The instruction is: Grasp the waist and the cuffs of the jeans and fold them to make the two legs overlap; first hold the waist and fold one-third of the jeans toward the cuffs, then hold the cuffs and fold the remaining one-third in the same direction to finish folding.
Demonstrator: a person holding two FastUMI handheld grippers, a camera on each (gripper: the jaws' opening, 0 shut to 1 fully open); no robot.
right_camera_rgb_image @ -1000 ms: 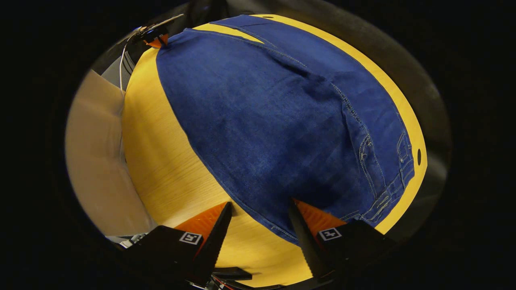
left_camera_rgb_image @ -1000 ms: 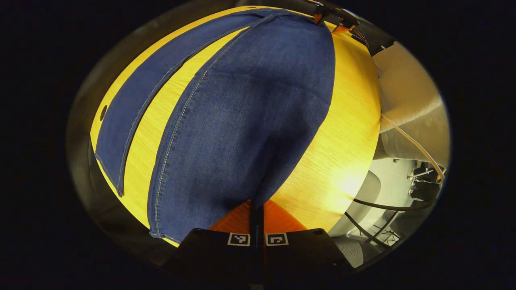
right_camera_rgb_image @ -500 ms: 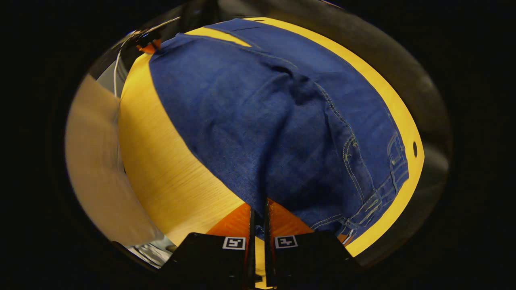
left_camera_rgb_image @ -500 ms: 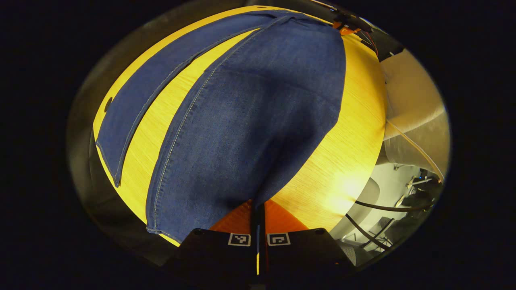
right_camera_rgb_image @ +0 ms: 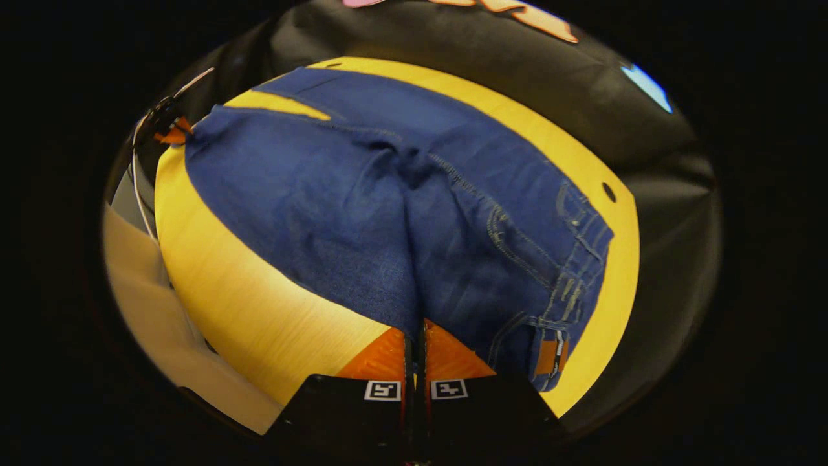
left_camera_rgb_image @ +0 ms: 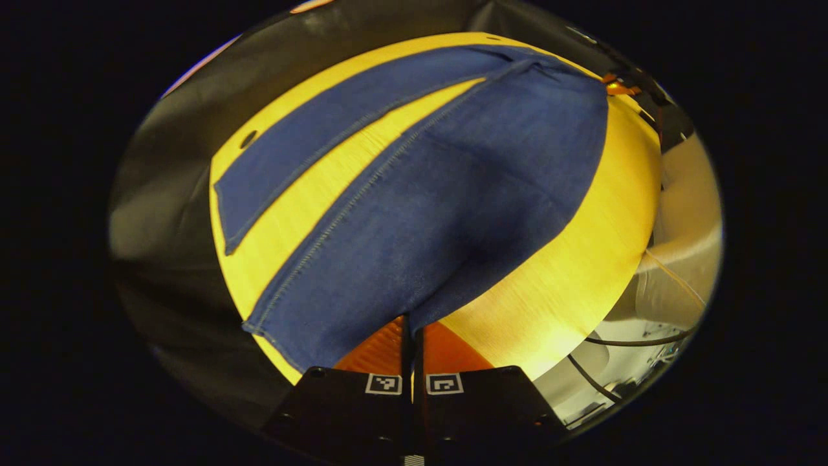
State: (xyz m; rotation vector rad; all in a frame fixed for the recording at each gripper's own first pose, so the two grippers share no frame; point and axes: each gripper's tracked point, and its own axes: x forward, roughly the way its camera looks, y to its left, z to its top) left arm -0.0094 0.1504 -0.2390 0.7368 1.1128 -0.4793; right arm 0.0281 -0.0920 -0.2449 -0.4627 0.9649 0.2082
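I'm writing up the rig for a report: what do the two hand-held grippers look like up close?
Each hand-held gripper, left and right, has a matte black body carrying two small square black-and-white coded markers, one per finger. The fingers are ribbed wedges tapering forward. A thin white cable trails from the left one in the right gripper view.

The jeans (left_camera_rgb_image: 414, 213) are dark blue denim with pale stitching, spread out on the yellow bench (left_camera_rgb_image: 569, 272). The two legs lie apart, a strip of bench showing between them. The near leg is lifted at its cuff edge and sags in a soft fold. At the waist (right_camera_rgb_image: 569, 272), with its belt loops and a brown patch, the near edge is raised and creased.
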